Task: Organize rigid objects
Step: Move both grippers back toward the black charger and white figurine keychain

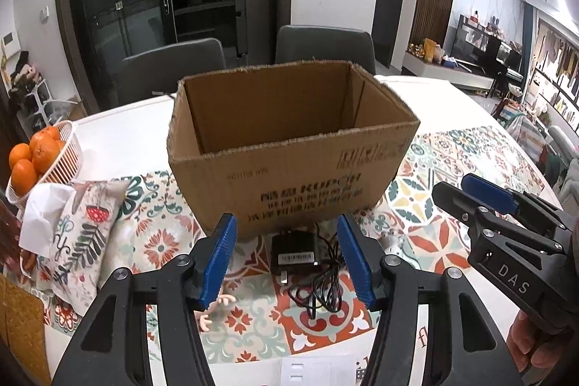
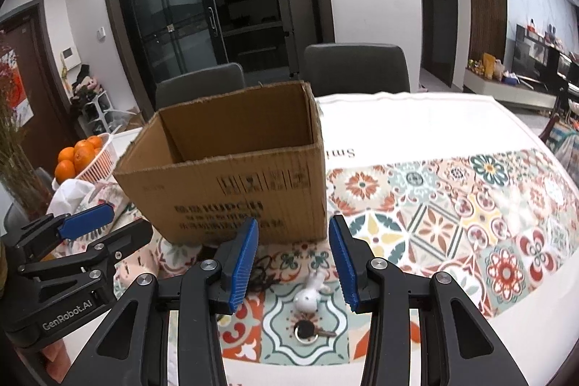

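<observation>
An open, empty-looking cardboard box [image 1: 289, 147] stands on the patterned tablecloth; it also shows in the right wrist view [image 2: 231, 176]. A black power adapter [image 1: 295, 254] with a tangled black cable lies in front of the box, between the fingers of my left gripper [image 1: 286, 263], which is open above it. My right gripper [image 2: 293, 263] is open above a small white rabbit figure [image 2: 307, 295] attached to a black-headed key [image 2: 307, 330]. The right gripper also shows in the left wrist view [image 1: 485, 198], and the left gripper shows in the right wrist view [image 2: 87, 223].
A basket of oranges [image 1: 39, 161] sits at the table's left, with a tissue pack in a floral cover [image 1: 79, 230] beside it. A small pink figure [image 1: 217, 310] lies near the left finger. Two grey chairs [image 1: 322, 46] stand behind the table.
</observation>
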A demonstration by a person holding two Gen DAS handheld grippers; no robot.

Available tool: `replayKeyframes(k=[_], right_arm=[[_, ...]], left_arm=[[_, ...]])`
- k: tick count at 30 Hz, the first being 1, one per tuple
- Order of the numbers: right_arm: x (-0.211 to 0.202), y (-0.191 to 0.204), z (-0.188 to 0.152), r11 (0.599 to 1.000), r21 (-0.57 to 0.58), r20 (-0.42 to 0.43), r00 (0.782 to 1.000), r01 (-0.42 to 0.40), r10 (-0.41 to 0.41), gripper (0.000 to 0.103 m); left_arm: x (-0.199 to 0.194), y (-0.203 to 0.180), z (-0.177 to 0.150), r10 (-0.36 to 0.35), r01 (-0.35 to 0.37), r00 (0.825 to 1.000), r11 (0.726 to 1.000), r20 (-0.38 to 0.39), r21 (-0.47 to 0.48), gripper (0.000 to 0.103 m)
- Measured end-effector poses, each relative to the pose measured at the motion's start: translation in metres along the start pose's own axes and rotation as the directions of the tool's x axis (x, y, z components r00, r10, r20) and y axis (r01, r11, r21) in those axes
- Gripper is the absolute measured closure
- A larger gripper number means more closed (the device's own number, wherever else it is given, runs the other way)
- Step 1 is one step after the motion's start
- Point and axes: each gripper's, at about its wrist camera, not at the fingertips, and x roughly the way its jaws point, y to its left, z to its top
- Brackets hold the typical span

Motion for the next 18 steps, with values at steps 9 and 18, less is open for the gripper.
replayKeyframes(k=[9,18], right_arm=[[0.01,-0.006,-0.025,1.0,0.025,-0.042,0.999,0.018,-0.017,0.061],[0.02,-0.007,-0.041,0.999,0.039,-0.084,0.996,0.029,-0.026,0.061]], left_arm=[[0.015,0.0,-0.018,-0.025,0.025,0.999,1.0,-0.041,-0.008,0.043],[0.028,0.001,-0.029,-0.039,0.039,0.996,0.999,-0.076,-0.002,0.042]])
